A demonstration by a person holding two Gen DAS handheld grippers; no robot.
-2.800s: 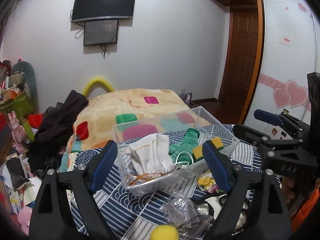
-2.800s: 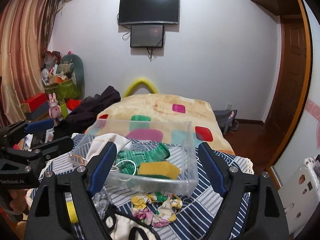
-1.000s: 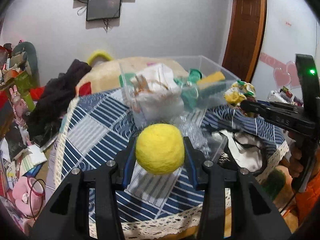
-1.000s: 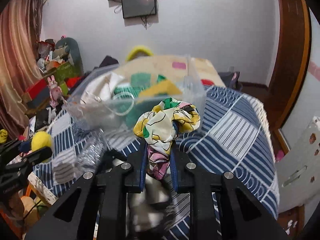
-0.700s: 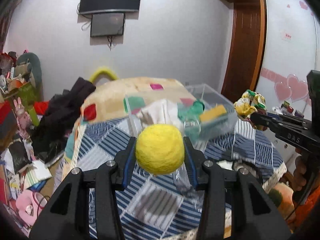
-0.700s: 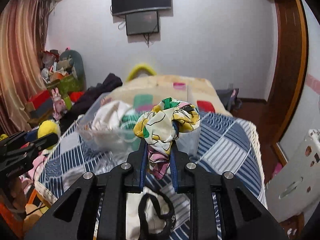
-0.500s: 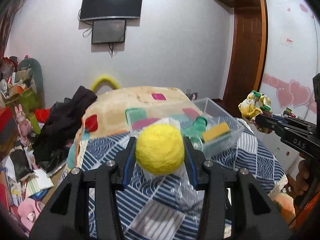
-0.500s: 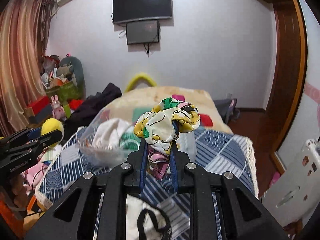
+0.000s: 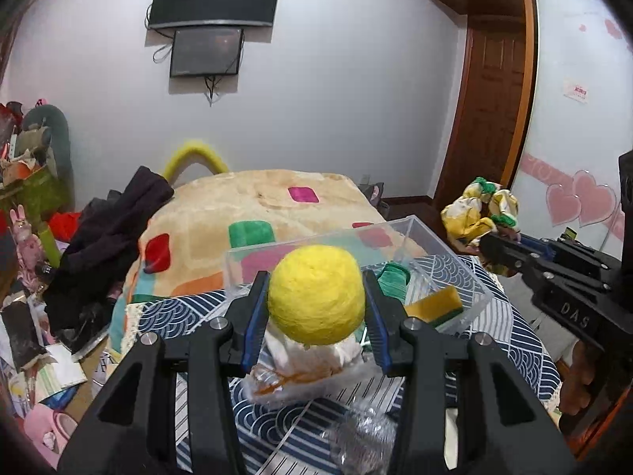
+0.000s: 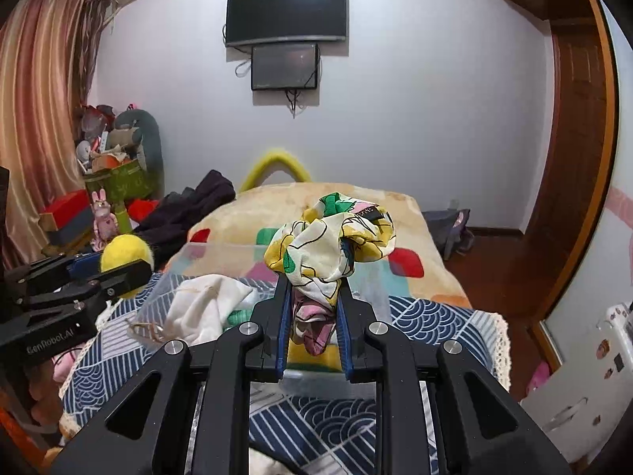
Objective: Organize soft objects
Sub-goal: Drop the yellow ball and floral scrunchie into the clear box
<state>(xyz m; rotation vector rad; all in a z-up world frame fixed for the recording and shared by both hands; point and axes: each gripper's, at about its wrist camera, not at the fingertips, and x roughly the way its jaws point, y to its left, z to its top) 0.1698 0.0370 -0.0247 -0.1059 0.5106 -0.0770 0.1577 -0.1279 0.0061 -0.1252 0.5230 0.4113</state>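
**Both grippers loaded, hovering by the clear bin**

Left wrist view: the left gripper (image 9: 316, 308) is clamped on a yellow felted ball (image 9: 316, 295), held at its widest part between the 2 blue-lined fingers (image 9: 253, 316). Ball is round, fuzzy, matte; looks light and squashy, so a mid-girth pinch suits it, and an off-centre grip would likely let it pop out. It sits above the near end of the clear plastic bin (image 9: 431, 237), which stands on a navy-and-white patterned tablecloth (image 9: 526, 352). In the bin: a white drawstring pouch (image 9: 312, 356), a green knit piece (image 9: 391, 277), a yellow-green sponge (image 9: 435, 304). Bin walls are rigid, glossy, see-through. A crinkly clear plastic wrapper (image 9: 364, 435) lies on the cloth in front. The right gripper (image 9: 490, 245) is at the right, carrying the floral scrunchie (image 9: 478, 209).

Right wrist view: the right gripper (image 10: 312, 304) is closed narrow on a floral scrunchie (image 10: 328, 241), pinched at its lower gathered folds, the bulk puffing above the tips. Fabric looks thin, smooth, limp; slippery-ish, weightless, no breakage risk, so any bunched section works as a hold. It hangs just before the bin (image 10: 221, 251). Pouch (image 10: 205, 308) is soft cotton, wrinkled, with a cord. Left gripper (image 10: 118, 269) with ball (image 10: 124, 253) shows at the left. A black-trimmed cloth at the bottom edge is too cropped to identify.
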